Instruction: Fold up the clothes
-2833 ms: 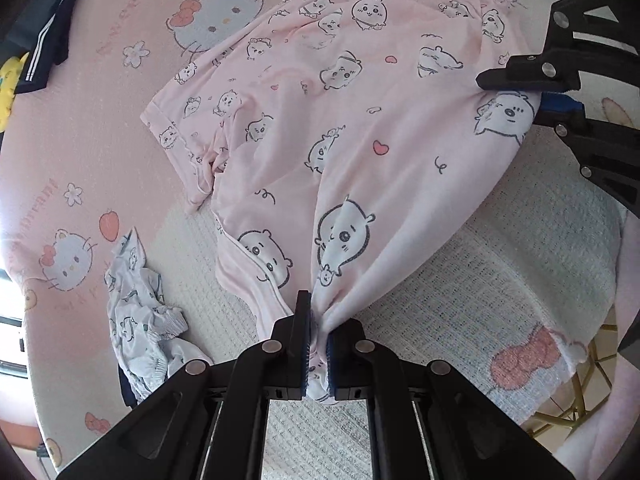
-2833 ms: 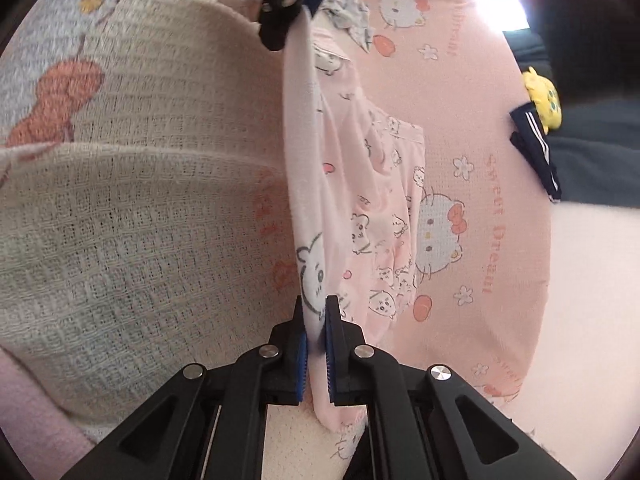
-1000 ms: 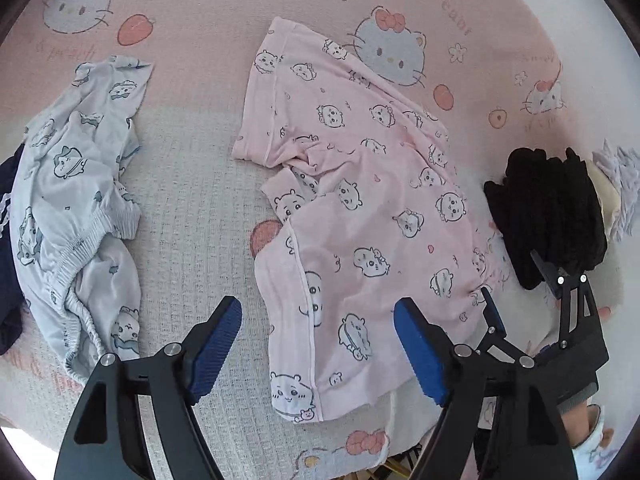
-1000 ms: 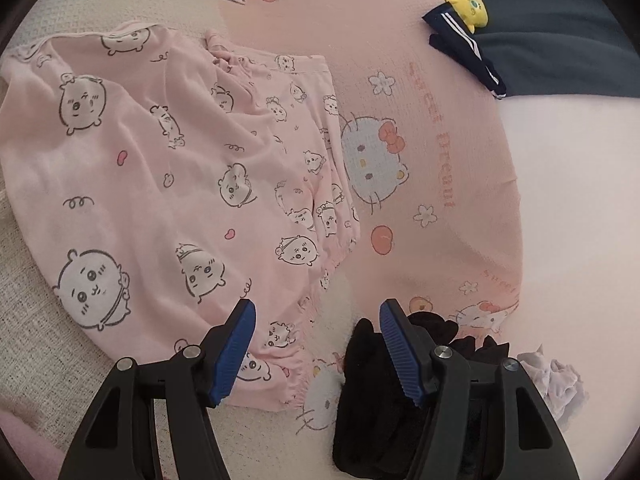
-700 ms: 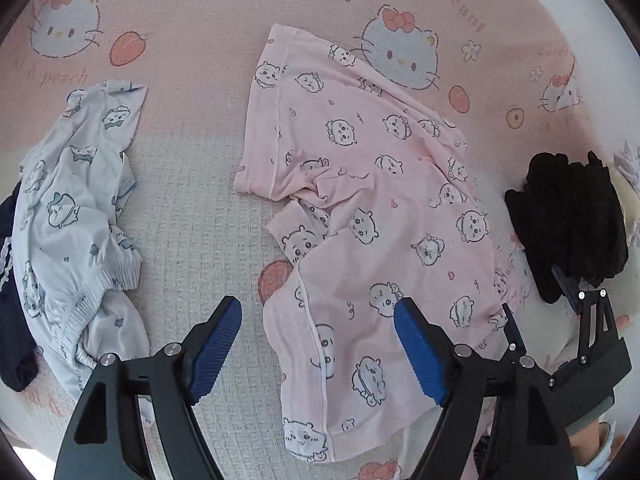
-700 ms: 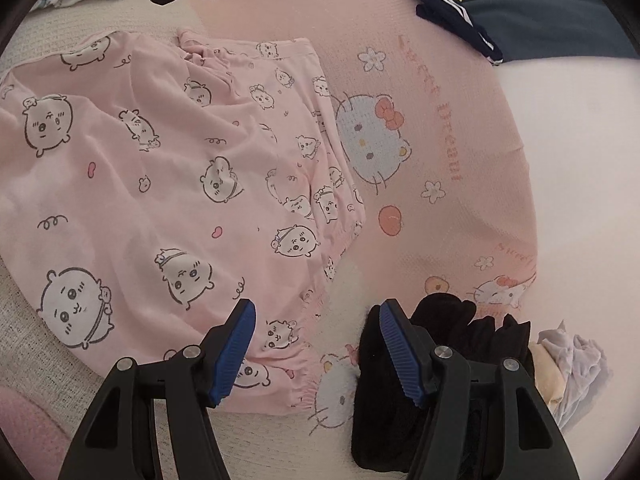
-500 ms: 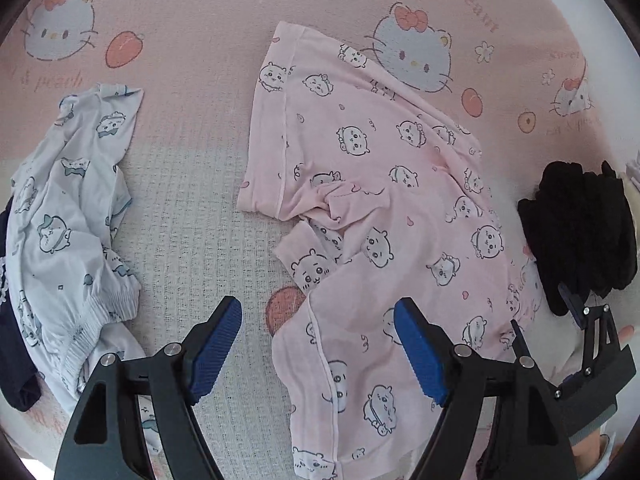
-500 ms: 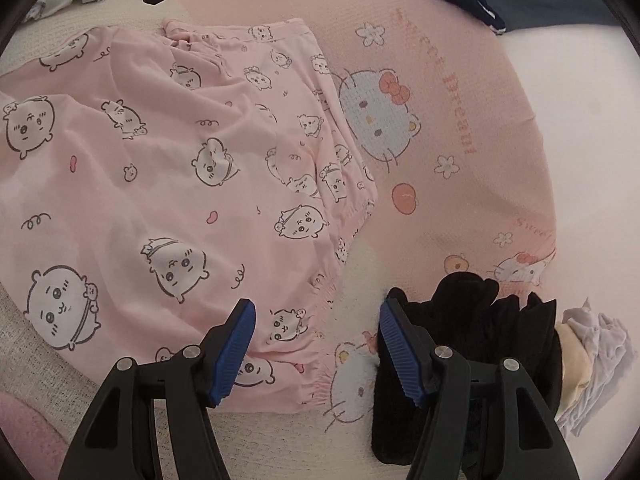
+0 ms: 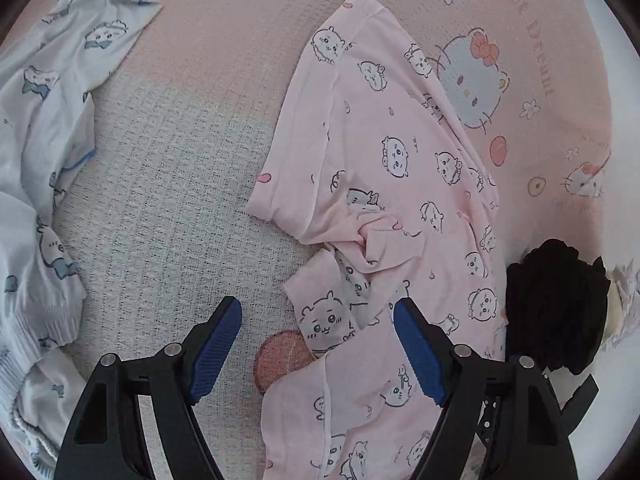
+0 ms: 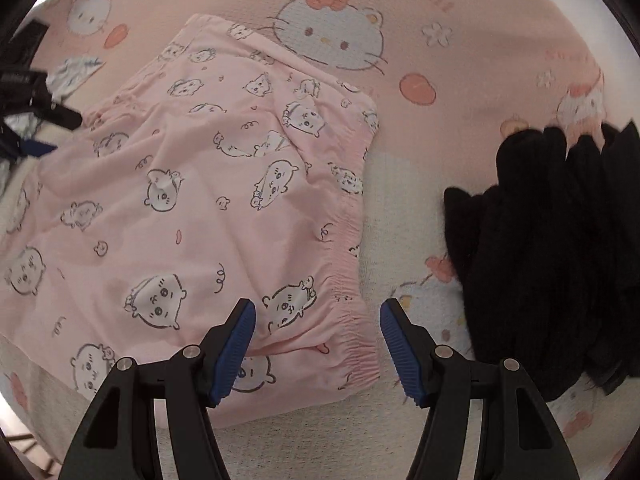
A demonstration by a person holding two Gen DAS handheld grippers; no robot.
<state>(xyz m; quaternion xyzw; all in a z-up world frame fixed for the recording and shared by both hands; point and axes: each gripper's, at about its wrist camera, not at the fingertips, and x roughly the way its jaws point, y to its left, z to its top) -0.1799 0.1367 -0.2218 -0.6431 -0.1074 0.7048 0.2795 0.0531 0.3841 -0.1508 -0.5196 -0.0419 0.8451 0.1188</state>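
pyjama bottoms (image 10: pixel 208 200) on blanket (image 9: pixel 168 200) — dark garment (image 10: pixel 560 248) right

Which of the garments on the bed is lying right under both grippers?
The pink cartoon-print garment: it lies spread out between both open grippers. The pale blue one lies off to one side, and the black pile lies off to the other.

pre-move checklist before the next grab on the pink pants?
1. Left tongs open, nothing held: ok.
2. Right tongs open, nothing held: ok.
3. Pink cartoon-print cotton pants lying flat: not ok, one leg is bunched and folded over near the left tongs.
4. Elastic waistband exposed by the right tongs: ok.
5. Black knitted garment apart from the pants: ok, a strip of bedding shows between.
6. Pale blue printed garment apart from the pants: ok.
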